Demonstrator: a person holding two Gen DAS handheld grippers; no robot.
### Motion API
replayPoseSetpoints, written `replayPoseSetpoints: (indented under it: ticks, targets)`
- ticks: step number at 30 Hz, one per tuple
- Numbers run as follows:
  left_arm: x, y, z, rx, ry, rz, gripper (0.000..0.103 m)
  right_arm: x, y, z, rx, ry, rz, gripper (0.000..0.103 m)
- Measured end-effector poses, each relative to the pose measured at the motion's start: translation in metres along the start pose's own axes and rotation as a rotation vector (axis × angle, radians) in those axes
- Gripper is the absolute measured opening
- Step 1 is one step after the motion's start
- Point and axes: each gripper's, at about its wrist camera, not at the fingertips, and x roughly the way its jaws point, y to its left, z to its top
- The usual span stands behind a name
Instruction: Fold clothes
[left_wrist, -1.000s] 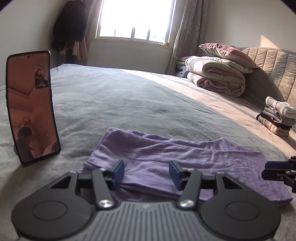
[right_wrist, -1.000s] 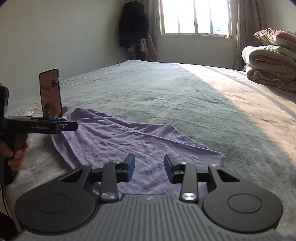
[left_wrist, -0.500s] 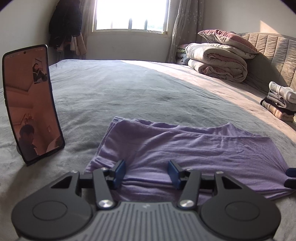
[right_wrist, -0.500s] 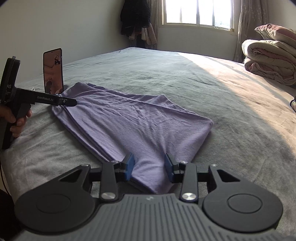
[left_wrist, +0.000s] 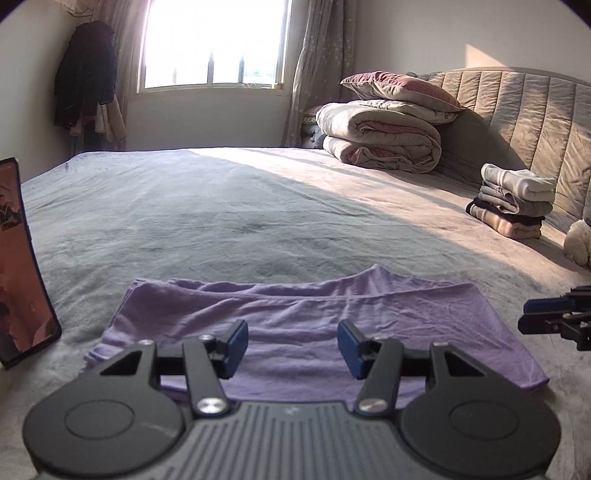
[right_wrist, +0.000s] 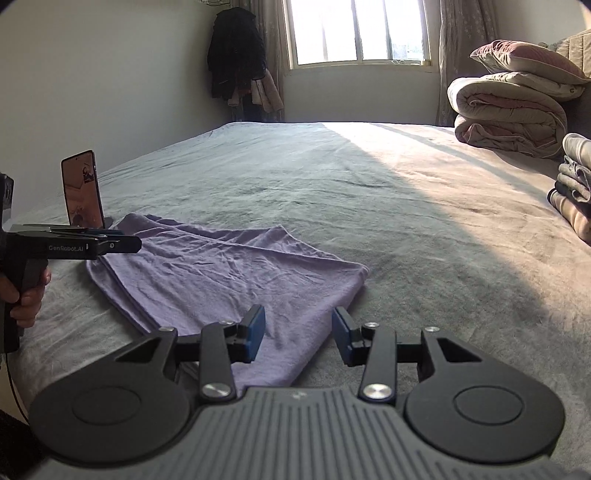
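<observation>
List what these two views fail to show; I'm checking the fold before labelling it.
- Garment near hem: both views, hidden under each gripper's body.
- What kind of garment: cannot tell, it lies folded.
- Phone: left wrist view, cut by the left edge; tiny in the right wrist view.
- Clothes stack: right wrist view, cut by the right edge.
- Right gripper: left wrist view, only the fingers show at the edge.

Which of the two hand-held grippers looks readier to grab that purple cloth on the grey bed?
Probably the right gripper: its jaws are opening right over the near corner of the flat purple cloth. The left gripper is open over the cloth's middle, away from any edge.
</observation>
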Motion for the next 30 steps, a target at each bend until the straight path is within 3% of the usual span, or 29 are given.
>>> replayPoseSetpoints:
  ticks: [4,11,16,25,30]
  targets:
    - [0.022,-0.007,0.006,0.002,0.055,-0.011,0.055,0.031,0.011,0.012,-0.04,0.017,-0.002,0.045]
    - [0.052,-0.018,0.022,-0.037,0.077,-0.038,0.055,0.074,0.03,0.027,-0.1,0.049,0.004,0.045]
    - [0.071,-0.03,0.013,0.05,0.113,0.019,0.057,0.095,0.03,0.023,-0.149,0.075,-0.004,0.044]
    - [0.062,0.037,0.014,-0.089,0.081,0.157,0.055,0.077,-0.027,0.017,-0.015,0.053,0.006,0.045]
    - [0.055,0.049,0.013,-0.139,0.069,0.17,0.054,0.069,-0.035,0.016,-0.009,0.046,-0.002,0.044]
